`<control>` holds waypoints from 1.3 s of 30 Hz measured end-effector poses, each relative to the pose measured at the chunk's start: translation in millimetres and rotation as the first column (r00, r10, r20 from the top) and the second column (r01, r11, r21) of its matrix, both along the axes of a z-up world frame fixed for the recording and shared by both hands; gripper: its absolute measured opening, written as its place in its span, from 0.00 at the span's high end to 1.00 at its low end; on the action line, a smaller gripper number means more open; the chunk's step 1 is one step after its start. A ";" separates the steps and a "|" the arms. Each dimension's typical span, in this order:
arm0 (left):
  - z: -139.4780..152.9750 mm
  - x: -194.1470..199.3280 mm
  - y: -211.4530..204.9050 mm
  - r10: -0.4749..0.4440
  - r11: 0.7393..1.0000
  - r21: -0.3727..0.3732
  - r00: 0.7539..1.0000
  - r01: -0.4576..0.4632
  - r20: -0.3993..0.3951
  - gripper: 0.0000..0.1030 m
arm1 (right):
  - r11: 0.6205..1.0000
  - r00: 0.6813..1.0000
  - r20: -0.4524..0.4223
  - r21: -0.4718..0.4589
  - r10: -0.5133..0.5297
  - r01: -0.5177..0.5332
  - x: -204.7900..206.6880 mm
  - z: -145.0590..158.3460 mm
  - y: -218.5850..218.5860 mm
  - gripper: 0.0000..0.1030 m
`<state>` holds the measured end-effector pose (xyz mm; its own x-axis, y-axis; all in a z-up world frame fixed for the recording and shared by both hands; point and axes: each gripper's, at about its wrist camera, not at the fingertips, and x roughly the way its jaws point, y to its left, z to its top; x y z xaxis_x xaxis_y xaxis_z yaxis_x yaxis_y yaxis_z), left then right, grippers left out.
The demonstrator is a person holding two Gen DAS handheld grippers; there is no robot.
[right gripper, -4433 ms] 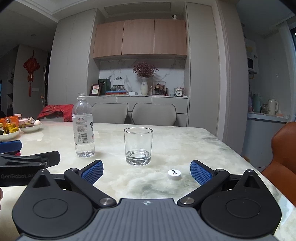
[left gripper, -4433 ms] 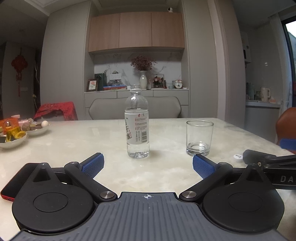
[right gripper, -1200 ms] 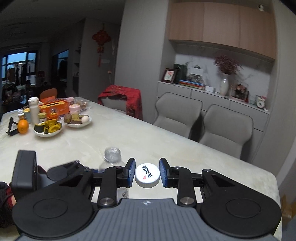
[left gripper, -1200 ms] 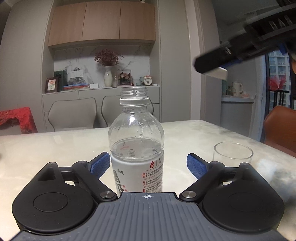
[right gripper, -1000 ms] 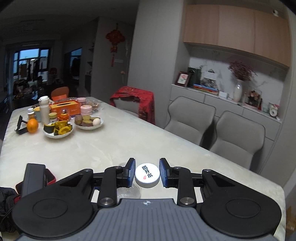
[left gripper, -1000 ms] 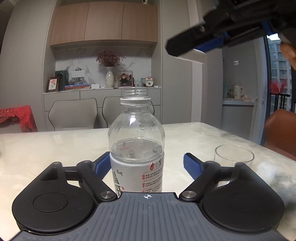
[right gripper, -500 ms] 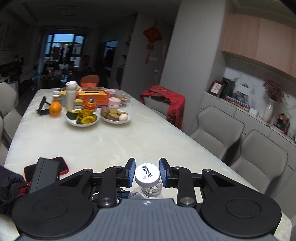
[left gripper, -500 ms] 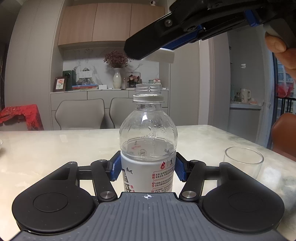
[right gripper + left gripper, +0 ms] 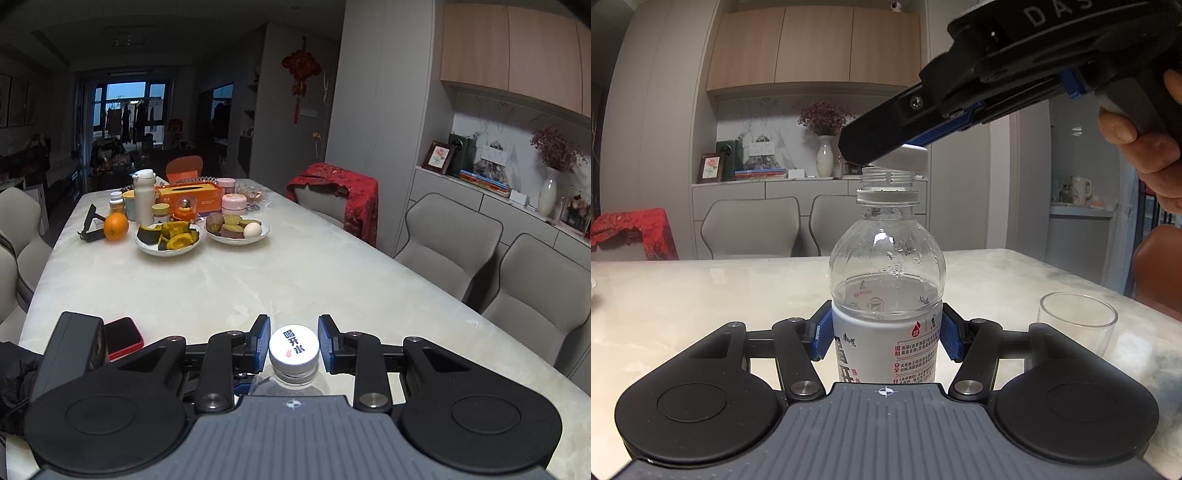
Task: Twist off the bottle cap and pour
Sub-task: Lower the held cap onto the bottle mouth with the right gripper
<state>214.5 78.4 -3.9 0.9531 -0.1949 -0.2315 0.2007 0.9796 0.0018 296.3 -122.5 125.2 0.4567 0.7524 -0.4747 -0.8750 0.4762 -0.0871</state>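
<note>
Tongs: left tongs (image 9: 885,338) clamp 1 bottle (image 9: 886,291); right tongs (image 9: 294,346) pinch 1 cap (image 9: 294,349).

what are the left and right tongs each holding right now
Left tongs: closed on the bottle, gripping its labelled body.
Right tongs: closed on the white cap, just above the bottle's open neck.

Setting: home dining room w/ adjoining living area. Landmark: long marble-top desk (image 9: 295,273). Beyond its far side, padded grey dining chairs (image 9: 448,236), one draped w/ red cloth (image 9: 341,188). Behind chairs, built-in sideboard w/ photo frame (image 9: 439,157), books, vase of dried flowers (image 9: 550,184); wood wall cabinets (image 9: 816,44) above. On desk's far end: plates of cooked squash (image 9: 168,236), orange (image 9: 116,229), tissue box (image 9: 190,197). Red knot ornament (image 9: 301,70) on wall.
</note>
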 end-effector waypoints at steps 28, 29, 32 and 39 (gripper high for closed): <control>0.5 -8.4 -2.8 0.000 1.000 0.003 1.000 0.000 0.000 0.44 | 0.998 0.993 -0.114 0.058 -0.023 0.029 21.6 -3.7 -21.0 0.69; 0.3 -9.1 -3.1 0.000 1.000 0.003 1.000 0.000 0.000 0.44 | 0.997 0.993 -0.113 0.064 -0.023 0.031 21.7 -3.9 -23.3 0.69; 1.2 -7.3 -2.3 0.001 1.000 0.004 1.000 -0.001 0.001 0.44 | 0.996 0.993 -0.113 0.082 -0.026 0.035 22.2 -4.3 -30.2 0.69; 3.4 -3.5 0.6 0.001 1.000 0.005 1.000 -0.001 0.003 0.44 | 0.991 0.993 -0.110 0.123 -0.032 0.046 23.2 -5.3 -46.4 0.51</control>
<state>210.9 79.0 -0.5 0.9540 -0.1925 -0.2298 0.1994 0.9799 0.0069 319.5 -168.9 119.9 0.4380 0.7917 -0.4258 -0.8566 0.5113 0.0695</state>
